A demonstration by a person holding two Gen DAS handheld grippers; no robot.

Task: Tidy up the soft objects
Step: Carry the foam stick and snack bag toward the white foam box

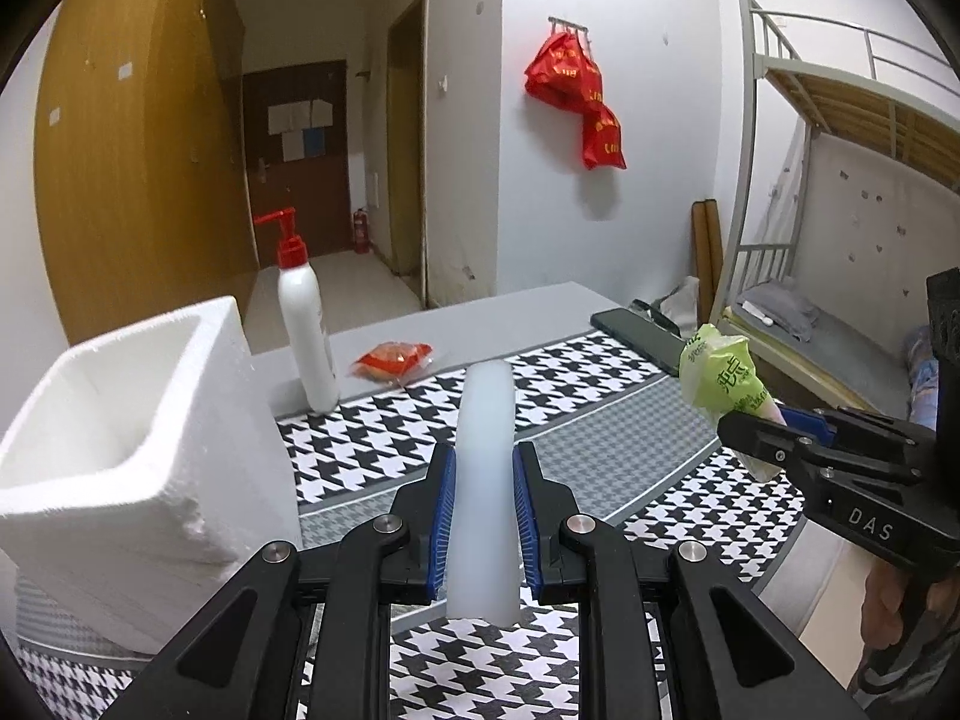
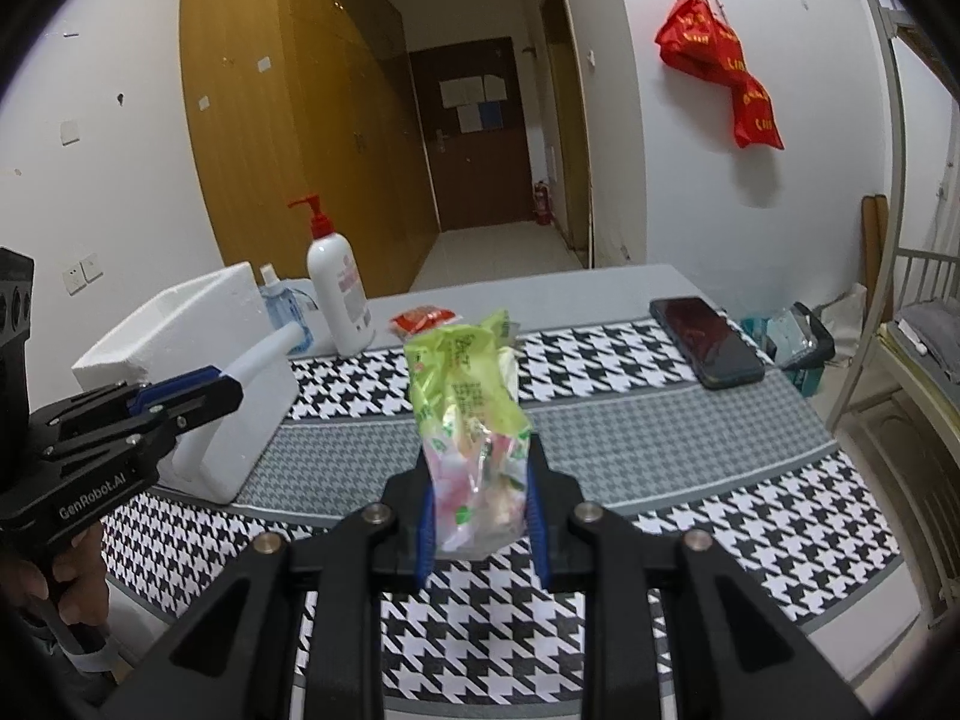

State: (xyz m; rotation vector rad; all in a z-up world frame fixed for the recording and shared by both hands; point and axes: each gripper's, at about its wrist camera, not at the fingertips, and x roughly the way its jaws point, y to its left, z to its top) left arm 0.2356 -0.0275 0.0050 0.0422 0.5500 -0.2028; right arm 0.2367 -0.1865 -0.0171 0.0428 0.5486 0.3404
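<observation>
My left gripper [image 1: 485,468] is shut on a long translucent white soft tube [image 1: 487,420] held above the patterned table, right of the white foam box [image 1: 138,420]. It also shows in the right wrist view [image 2: 192,396] with the tube [image 2: 264,354] pointing over the foam box [image 2: 180,360]. My right gripper [image 2: 477,480] is shut on a green and pink plastic packet [image 2: 468,396], held above the table's middle. In the left wrist view the right gripper [image 1: 762,438] and packet [image 1: 720,378] are at the right. A small red packet [image 1: 393,360] lies on the table.
A white pump bottle with a red top [image 1: 303,324] stands beside the foam box, with a blue bottle [image 2: 282,306] behind it. A black phone [image 2: 705,339] lies at the table's far right. A bunk bed [image 1: 840,180] stands to the right.
</observation>
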